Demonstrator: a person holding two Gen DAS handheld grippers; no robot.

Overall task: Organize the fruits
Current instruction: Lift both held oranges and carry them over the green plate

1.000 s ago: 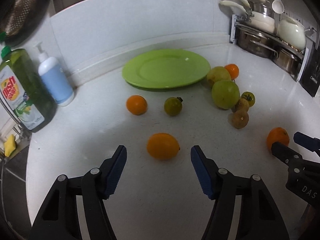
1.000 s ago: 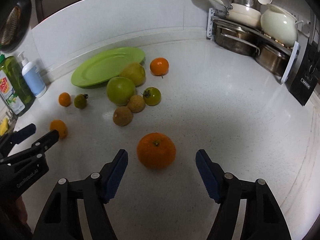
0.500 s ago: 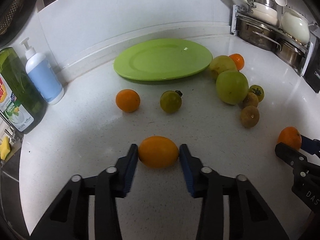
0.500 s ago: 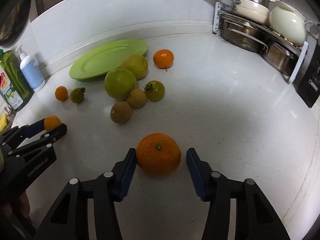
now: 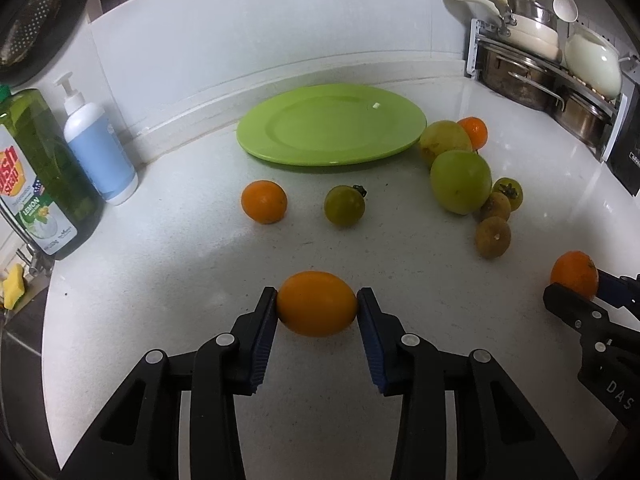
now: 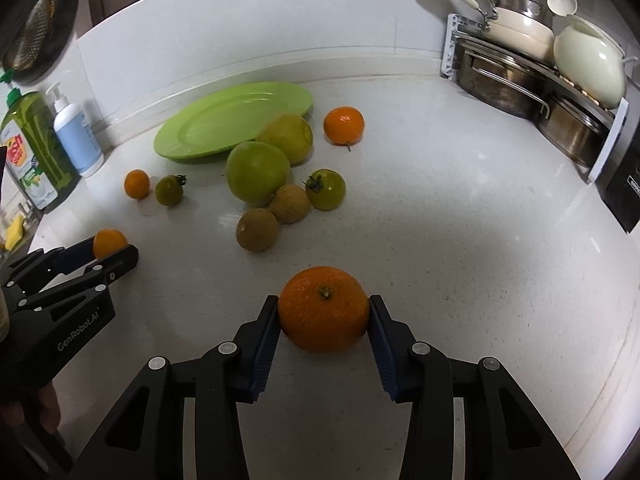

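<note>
In the left wrist view my left gripper (image 5: 317, 300) is shut on a smooth yellow-orange fruit (image 5: 316, 306) that rests on the white counter (image 5: 180, 280). Both blue pads touch its sides. In the right wrist view my right gripper (image 6: 324, 304) holds a dimpled orange (image 6: 323, 312) between its pads, its jaws still closing on it. A green plate (image 5: 330, 124) lies bare at the back. Loose on the counter are a small orange (image 5: 264, 202), a green tomato (image 5: 344, 205), two big green fruits (image 5: 460, 182), two brown fruits (image 5: 493, 237) and another orange (image 6: 344, 125).
A green dish-soap bottle (image 5: 36, 172) and a blue pump bottle (image 5: 98, 152) stand at the left wall. A rack of pots and pans (image 5: 540, 72) fills the back right corner, with a black appliance (image 5: 628, 152) beside it. The counter's left edge drops off near a yellow sponge (image 5: 14, 286).
Both grippers have gone from wide open beside their fruits to closed on them. Neither fruit has left the counter.
</note>
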